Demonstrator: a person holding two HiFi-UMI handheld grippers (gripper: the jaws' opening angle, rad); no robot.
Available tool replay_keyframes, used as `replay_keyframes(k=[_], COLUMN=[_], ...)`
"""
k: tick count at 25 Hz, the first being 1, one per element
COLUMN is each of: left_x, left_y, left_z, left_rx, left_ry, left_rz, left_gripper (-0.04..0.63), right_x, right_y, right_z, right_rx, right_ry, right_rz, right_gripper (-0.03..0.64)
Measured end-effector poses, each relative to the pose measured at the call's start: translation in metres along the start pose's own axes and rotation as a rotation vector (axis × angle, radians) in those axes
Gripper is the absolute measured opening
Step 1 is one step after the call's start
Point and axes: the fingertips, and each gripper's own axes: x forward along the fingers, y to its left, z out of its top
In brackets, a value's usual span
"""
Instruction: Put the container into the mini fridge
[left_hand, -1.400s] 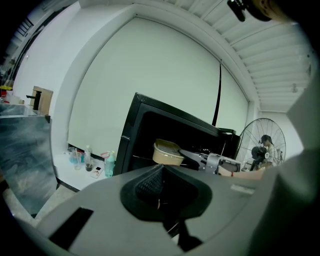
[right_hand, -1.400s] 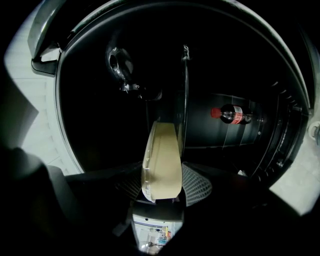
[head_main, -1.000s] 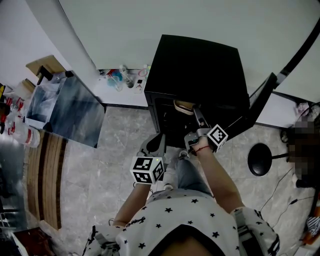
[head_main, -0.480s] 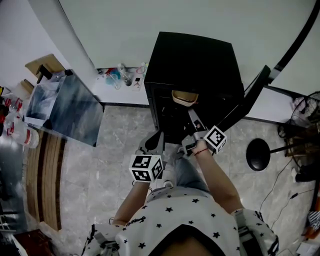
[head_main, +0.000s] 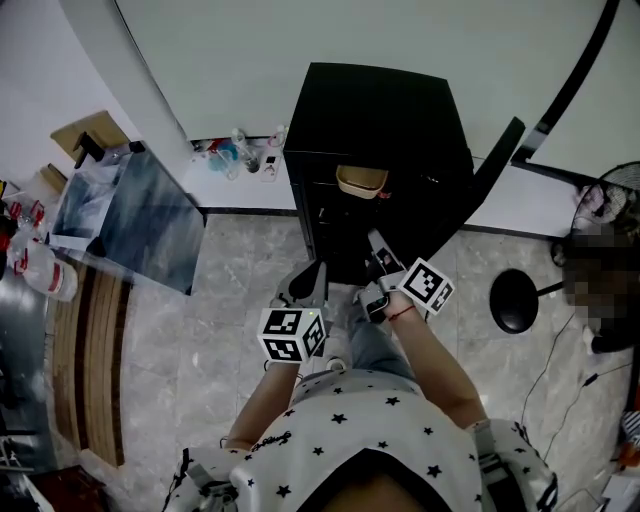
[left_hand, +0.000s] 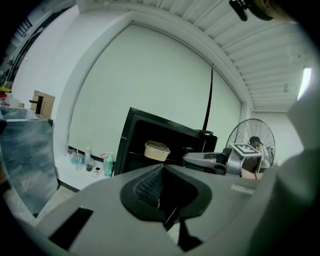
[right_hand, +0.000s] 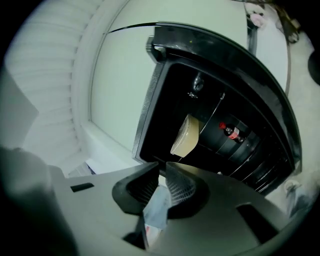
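The container, a shallow tan tub, sits on an upper shelf inside the black mini fridge, whose door stands swung wide to the person's right. A small red-capped bottle lies deeper in, beside the tub. The right gripper hangs just in front of the fridge opening, apart from the container; its jaws are closing and stand nearly together with nothing between them. The left gripper is held lower and further back over the tiled floor, its jaws pressed together and empty. Some bottles stand on a white ledge left of the fridge, and a round black stool stands to its right
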Motion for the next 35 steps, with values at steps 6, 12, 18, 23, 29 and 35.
replay_keyframes(k=[6,12,18,23,29,35], left_x=[-0.015,-0.029,-0.039,-0.044,-0.049,-0.05], left_y=[-0.01,-0.02,-0.025,-0.027,-0.03,-0.029], left_z=[-0.006,-0.009,-0.012,-0.016,-0.021,-0.023], left_rx=[0.013,0.021,0.023,0.027,0.036,0.038], left_ry=[0.001,0.005,0.003,0.007,0.013,0.02], left_rz=[-0.001,-0.01,-0.021,-0.026,-0.03,-0.03], left_gripper=[0.012,0.012,0.012,0.012,0.012,0.012], right_x=[-0.026,-0.049,-0.07,-0.082,-0.091,-0.091], right_y=[0.007,0.015,0.024,0.033,0.032,0.033], right_z=[-0.014,-0.026,-0.038,-0.049,-0.062,-0.065], right_rx=[-0.127,-0.273,-0.521,-0.689,-0.761,-0.771], right_ry=[0.047,0.094,0.149,0.183,0.208,0.207], right_rz=[-0.053,-0.103,-0.175,-0.191,-0.197,-0.192], right_gripper=[-0.006,-0.006,-0.006,-0.006,-0.006,-0.006])
